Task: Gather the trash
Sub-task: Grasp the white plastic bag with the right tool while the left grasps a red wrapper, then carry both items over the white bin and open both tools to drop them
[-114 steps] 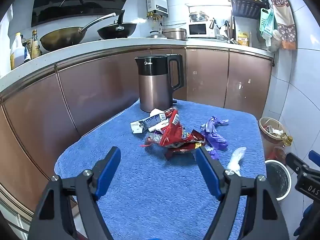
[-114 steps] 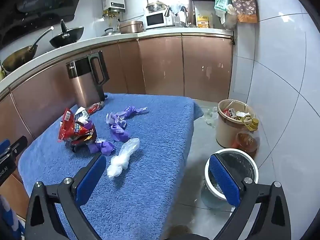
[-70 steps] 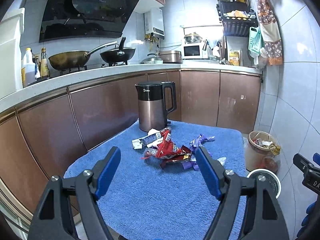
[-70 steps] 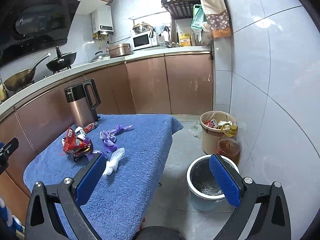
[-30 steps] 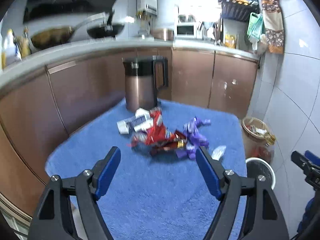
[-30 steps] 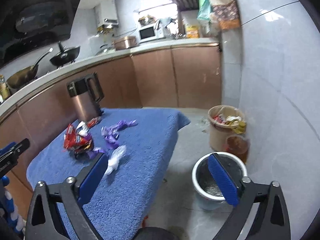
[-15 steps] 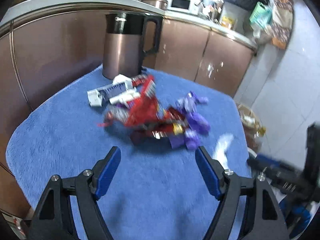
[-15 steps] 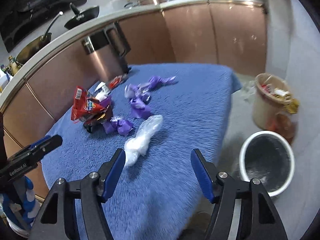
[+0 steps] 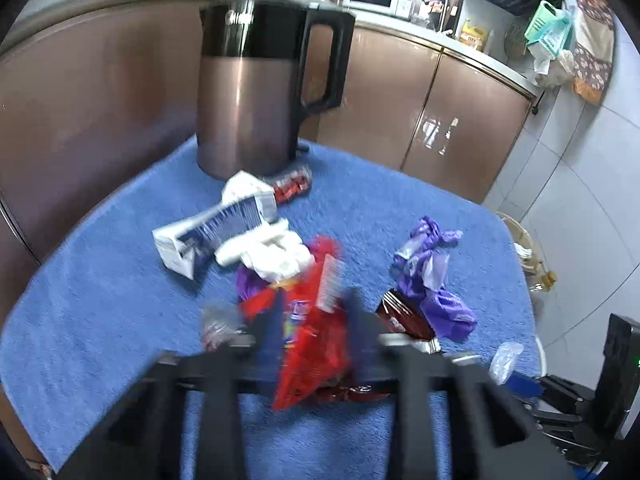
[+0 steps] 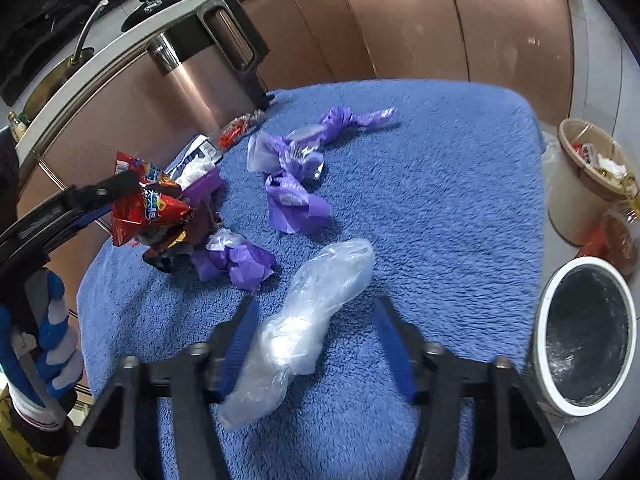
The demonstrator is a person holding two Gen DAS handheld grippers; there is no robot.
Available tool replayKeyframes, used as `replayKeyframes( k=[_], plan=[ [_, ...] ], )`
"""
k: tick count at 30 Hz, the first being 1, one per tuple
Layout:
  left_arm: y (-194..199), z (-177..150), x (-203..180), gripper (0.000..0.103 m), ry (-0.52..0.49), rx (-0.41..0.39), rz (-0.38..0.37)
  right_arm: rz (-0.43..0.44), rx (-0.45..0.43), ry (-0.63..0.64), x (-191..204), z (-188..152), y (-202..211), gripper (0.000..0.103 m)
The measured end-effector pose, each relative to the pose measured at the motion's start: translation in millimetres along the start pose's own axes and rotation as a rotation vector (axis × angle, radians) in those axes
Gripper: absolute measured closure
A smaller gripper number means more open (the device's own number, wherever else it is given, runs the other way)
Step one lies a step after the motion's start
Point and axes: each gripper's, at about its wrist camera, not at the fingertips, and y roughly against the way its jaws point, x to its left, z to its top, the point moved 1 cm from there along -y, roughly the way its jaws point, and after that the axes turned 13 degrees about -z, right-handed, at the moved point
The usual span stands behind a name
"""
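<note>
A pile of trash lies on the blue towel-covered table (image 9: 100, 300). My left gripper (image 9: 314, 316) straddles the red snack bag (image 9: 312, 344), its blurred jaws close around it; the right wrist view shows the bag (image 10: 148, 204) at that gripper's tip (image 10: 120, 188). My right gripper (image 10: 314, 332) is open, its blue fingers either side of a clear plastic bag (image 10: 312, 320) lying on the towel. Purple bags (image 10: 292, 176) lie beyond. A white-rimmed bin (image 10: 584, 336) stands on the floor to the right.
A brown kettle (image 9: 256, 92) stands at the table's back, with a white carton (image 9: 216, 228) and crumpled tissue (image 9: 276, 252) in front of it. A tan bin (image 10: 580, 176) with trash and an oil bottle (image 10: 620, 236) stand by the wall. Brown cabinets run behind.
Both grippers dropped toward the table. The left one narrowed its jaws around the red snack bag. The right one narrowed and came down over the clear plastic bag.
</note>
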Motion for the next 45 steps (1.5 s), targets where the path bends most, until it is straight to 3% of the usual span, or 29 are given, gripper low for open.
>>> replayKeyframes(
  k=[3, 9, 14, 19, 25, 27, 31, 35, 38, 39, 42, 45],
  plan=[
    [10, -2, -1, 0.094, 0.012, -0.023, 0.015, 0.029, -0.011, 0.004, 1, 1, 4, 0.086],
    [53, 13, -15, 0.094, 0.005, -0.120, 0.044, 0.119, -0.082, 0.011, 2, -3, 33, 0.090],
    [72, 21, -71, 0.094, -0.077, -0.137, -0.033, 0.133, -0.167, -0.046, -21, -4, 70, 0.090],
    [42, 20, -155, 0.094, -0.157, -0.060, -0.195, 0.025, -0.230, -0.172, -88, -15, 102, 0.090],
    [-28, 4, -261, 0.094, -0.242, 0.075, -0.353, -0.214, -0.229, -0.322, -191, -40, 117, 0.090],
    [-52, -5, -299, 0.094, -0.272, 0.125, -0.393, -0.285, -0.215, -0.352, -220, -46, 115, 0.090],
    [-99, -16, -350, 0.094, -0.307, 0.202, -0.413, -0.347, -0.180, -0.391, -258, -50, 102, 0.087],
    [-137, -23, -376, 0.092, -0.308, 0.260, -0.423, -0.395, -0.137, -0.401, -283, -47, 77, 0.084],
    [-158, -26, -383, 0.088, -0.281, 0.297, -0.449, -0.445, -0.111, -0.412, -300, -48, 66, 0.065],
    [-162, -27, -384, 0.081, -0.270, 0.307, -0.461, -0.465, -0.108, -0.416, -304, -49, 64, 0.057],
    [-162, -31, -384, 0.070, -0.259, 0.307, -0.479, -0.491, -0.107, -0.433, -310, -54, 65, 0.056],
    [-152, -31, -381, 0.070, -0.273, 0.292, -0.477, -0.503, -0.113, -0.442, -309, -57, 73, 0.055]
  ],
)
